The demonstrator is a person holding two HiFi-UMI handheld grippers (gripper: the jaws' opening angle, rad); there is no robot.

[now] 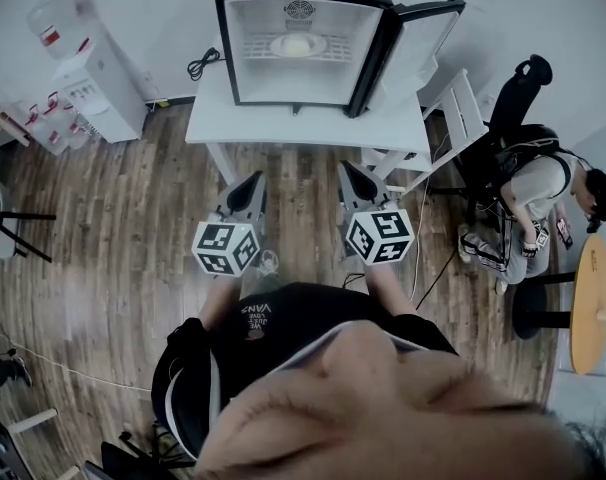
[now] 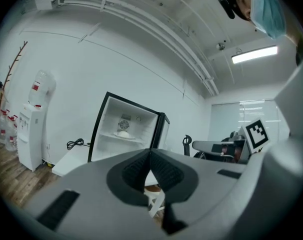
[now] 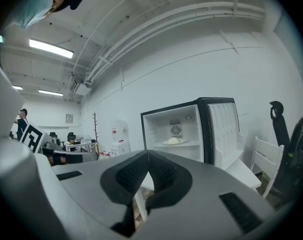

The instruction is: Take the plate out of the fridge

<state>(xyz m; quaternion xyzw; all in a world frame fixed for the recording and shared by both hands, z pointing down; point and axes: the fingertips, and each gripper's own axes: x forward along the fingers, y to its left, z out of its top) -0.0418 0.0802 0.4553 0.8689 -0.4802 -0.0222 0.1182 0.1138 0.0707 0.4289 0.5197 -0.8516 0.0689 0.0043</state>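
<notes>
A small black fridge (image 1: pixel 298 38) stands on a white table (image 1: pixel 283 118) with its door swung open to the right. A white plate (image 1: pixel 296 46) with a pale mound on it rests on the fridge's shelf, also visible as the plate (image 2: pixel 123 134) and the plate (image 3: pixel 174 141). My left gripper (image 1: pixel 253 183) and right gripper (image 1: pixel 349 173) are held side by side, level, short of the table and well away from the fridge. Both have their jaws closed tip to tip with nothing between them.
A water dispenser (image 1: pixel 93 68) stands at the left wall. A white chair (image 1: pixel 453 118) and a seated person (image 1: pixel 543 193) are to the right of the table. A power cable (image 1: pixel 201 65) lies on the table's back left. The floor is wood.
</notes>
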